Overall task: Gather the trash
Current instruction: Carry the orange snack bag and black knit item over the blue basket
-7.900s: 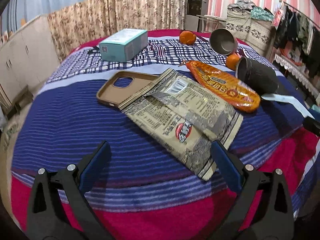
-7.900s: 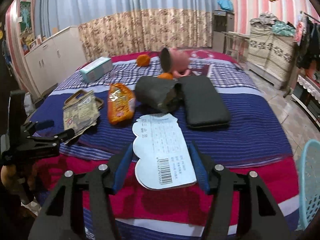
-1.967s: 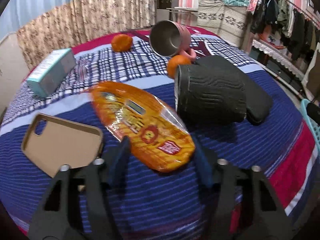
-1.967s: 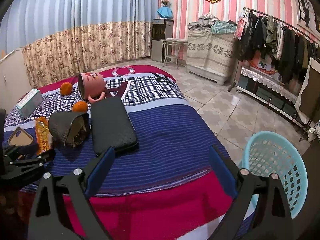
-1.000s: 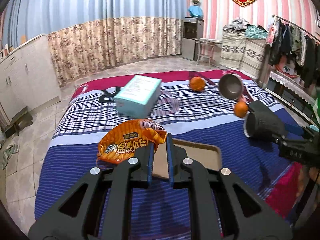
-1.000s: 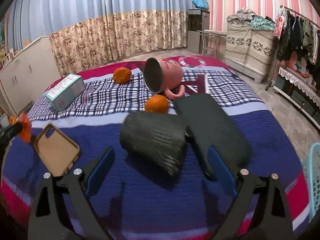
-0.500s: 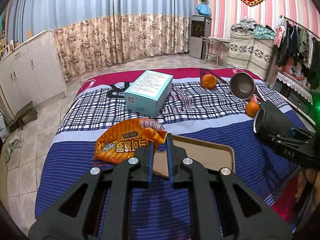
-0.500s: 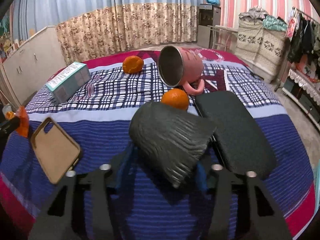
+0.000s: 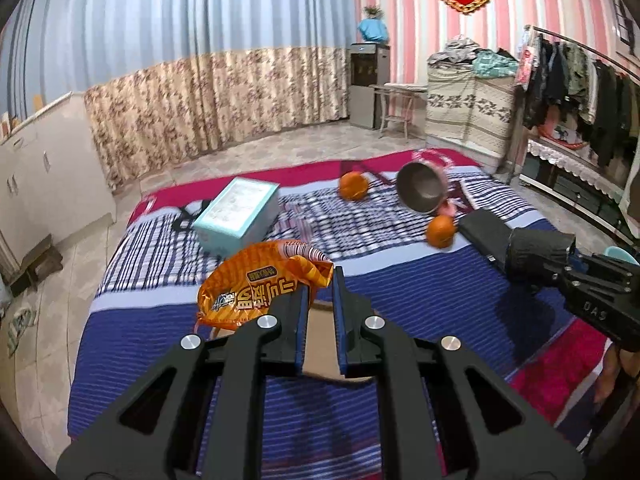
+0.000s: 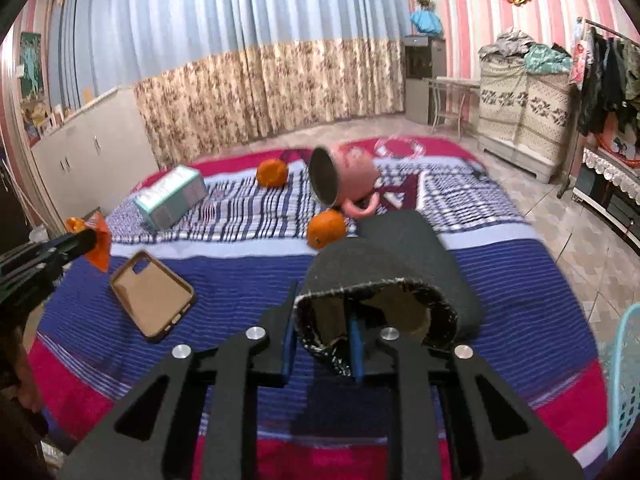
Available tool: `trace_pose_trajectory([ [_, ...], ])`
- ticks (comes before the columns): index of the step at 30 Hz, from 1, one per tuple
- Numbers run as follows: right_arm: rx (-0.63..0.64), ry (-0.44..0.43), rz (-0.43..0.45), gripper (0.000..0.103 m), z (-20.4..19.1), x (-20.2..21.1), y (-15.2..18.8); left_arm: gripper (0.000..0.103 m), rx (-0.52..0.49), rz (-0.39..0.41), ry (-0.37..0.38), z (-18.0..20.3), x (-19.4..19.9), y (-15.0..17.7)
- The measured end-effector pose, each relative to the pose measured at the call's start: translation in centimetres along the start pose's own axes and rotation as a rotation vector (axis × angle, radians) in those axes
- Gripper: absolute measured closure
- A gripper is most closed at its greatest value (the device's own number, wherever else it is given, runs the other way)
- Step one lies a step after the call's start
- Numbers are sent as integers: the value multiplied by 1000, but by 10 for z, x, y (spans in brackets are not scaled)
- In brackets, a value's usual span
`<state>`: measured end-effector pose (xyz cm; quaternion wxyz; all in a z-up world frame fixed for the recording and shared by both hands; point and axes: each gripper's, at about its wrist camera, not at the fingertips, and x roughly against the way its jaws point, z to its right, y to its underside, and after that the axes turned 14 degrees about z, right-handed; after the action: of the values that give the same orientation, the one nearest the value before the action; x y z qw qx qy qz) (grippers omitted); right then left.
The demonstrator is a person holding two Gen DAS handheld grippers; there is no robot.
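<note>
Orange wrapper (image 9: pixel 256 284) hangs clamped in the left gripper (image 9: pixel 320 280); the right gripper (image 10: pixel 320 320) grips the black cup (image 10: pixel 376 292), basket (image 10: pixel 624 380) nearest its right.

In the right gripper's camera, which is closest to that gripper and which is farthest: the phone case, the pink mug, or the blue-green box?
From the right gripper:
1. phone case, nearest, lying flat on the bed to its left.
2. pink mug, tipped on its side, straight ahead past an orange.
3. blue-green box, farthest, back left.
</note>
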<state>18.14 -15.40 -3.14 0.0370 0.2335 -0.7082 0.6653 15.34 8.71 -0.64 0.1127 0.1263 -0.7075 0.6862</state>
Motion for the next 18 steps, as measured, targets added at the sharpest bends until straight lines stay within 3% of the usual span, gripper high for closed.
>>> trace_pose_trajectory([
  [6, -12, 84, 90, 81, 36, 54, -10, 93, -28, 38, 50, 33, 7, -16],
  [14, -99, 280, 181, 81, 132, 122, -10, 94, -61, 70, 173, 105, 6, -32],
  [18, -131, 364, 180, 81, 184, 142, -4, 94, -90, 75, 244, 149, 2, -38],
])
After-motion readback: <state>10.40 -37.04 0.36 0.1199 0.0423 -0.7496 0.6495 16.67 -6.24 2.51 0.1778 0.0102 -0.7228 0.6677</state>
